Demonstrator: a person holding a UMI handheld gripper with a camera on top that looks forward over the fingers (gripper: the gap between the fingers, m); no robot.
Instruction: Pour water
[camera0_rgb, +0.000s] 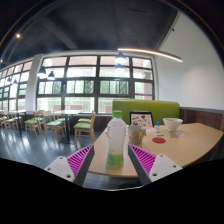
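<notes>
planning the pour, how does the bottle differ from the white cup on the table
The bottle stands between the open hand-held gripper's fingers; the white cup sits well beyond them, to the right. The bottle is tall and narrow with a green label; the cup is low, wide and plain. The bottle has a narrow neck, the cup is open-topped. Both stand upright on the wooden table.

Light wooden counter (195, 140), rounded along the near edge. Resting directly on it: a clear plastic bottle (116, 140) with a white cap and green label, upright, near the front edge; a small cup (137, 131) just behind the bottle; an upright printed card (142, 120) beyond the cup; a white bowl (173, 125) farther back, well apart from the bottle.
</notes>
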